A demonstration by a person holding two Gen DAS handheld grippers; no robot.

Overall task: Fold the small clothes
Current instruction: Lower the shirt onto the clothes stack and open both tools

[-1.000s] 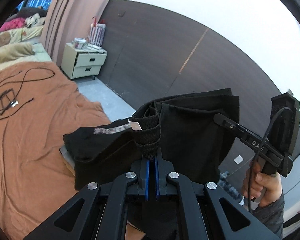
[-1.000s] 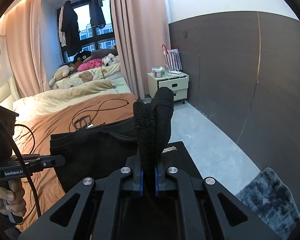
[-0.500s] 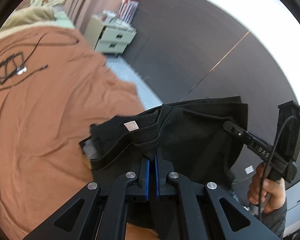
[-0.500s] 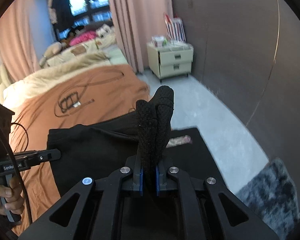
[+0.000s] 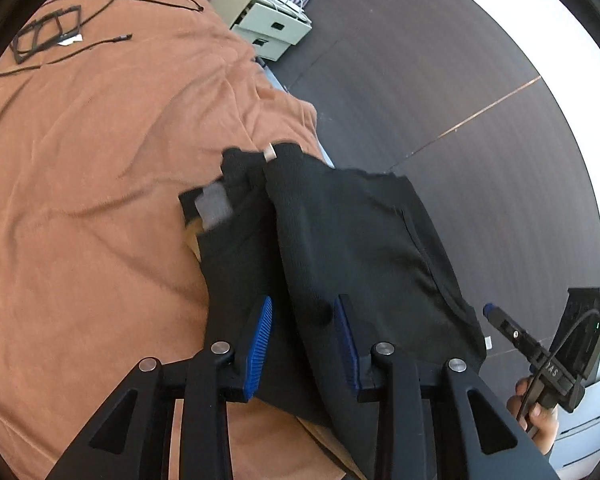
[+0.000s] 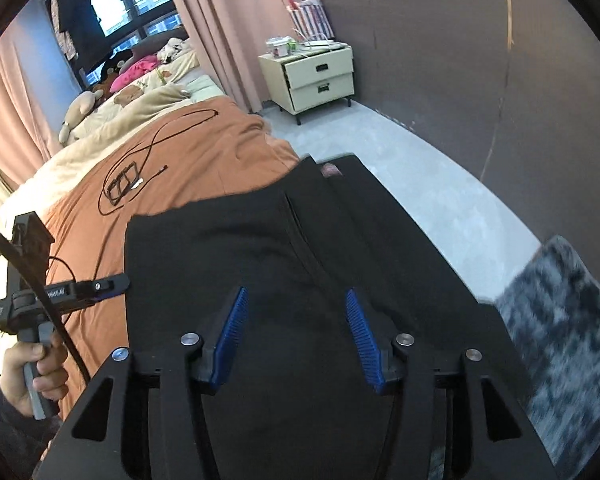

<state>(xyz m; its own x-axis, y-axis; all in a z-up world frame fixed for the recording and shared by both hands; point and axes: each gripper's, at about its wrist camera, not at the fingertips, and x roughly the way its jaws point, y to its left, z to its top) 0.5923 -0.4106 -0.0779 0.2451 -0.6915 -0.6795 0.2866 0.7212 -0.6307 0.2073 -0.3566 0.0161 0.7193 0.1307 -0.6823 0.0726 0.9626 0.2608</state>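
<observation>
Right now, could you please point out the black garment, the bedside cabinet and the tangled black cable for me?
black garment [image 6: 228,264]: right wrist view, on its flat upper panel.
bedside cabinet [image 6: 319,80]: right wrist view, between its two drawer fronts.
tangled black cable [image 6: 122,188]: right wrist view, on its coiled part.

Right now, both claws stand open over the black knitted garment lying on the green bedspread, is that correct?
Not quite: the bedspread is orange-brown, not green, as the right wrist view shows. Both the left claw and the right claw do stand open over the black knitted garment.
</observation>
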